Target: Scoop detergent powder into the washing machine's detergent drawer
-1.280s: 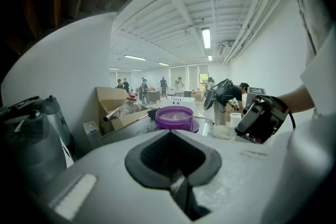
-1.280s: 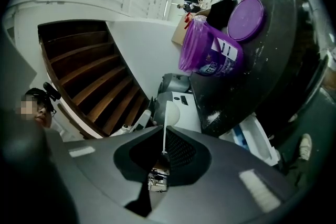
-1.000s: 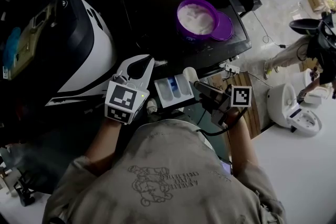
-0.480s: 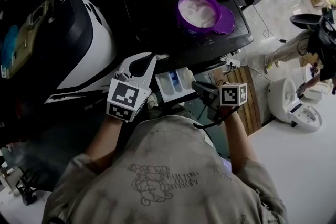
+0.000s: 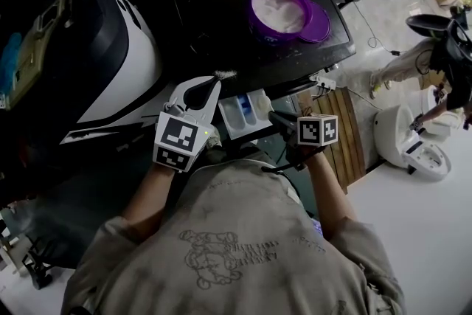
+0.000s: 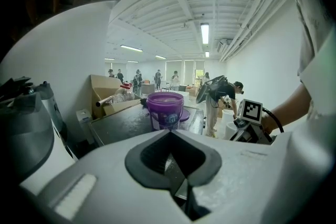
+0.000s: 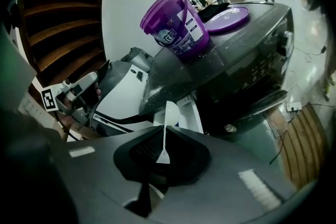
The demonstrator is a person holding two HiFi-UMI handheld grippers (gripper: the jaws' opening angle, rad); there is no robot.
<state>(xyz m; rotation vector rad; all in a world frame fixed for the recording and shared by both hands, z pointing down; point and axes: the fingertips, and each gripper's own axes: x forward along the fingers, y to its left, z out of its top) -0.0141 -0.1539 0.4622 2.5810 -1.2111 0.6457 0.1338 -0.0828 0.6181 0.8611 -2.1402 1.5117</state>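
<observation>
The left gripper (image 5: 206, 85) is beside the left edge of the pulled-out detergent drawer (image 5: 242, 114). In its own view the left gripper (image 6: 171, 132) has both jaws pressed together and nothing is between them. Past them stands the purple bucket (image 6: 165, 110) on the dark top of the washing machine (image 6: 126, 123).

The right gripper (image 5: 282, 120) is at the right side of the drawer. The head view does not show clearly what it carries. The right gripper view shows this: the right gripper (image 7: 164, 132) is closed on the thin handle of a white scoop (image 7: 169, 117), and the bowl of the scoop is in front of the drawer (image 7: 188, 112). I cannot tell if there is powder in the scoop.

Only the head view looks into the bucket (image 5: 279, 9), which holds white powder. The purple lid (image 5: 317, 20) lies flat, touching the bucket.
</observation>
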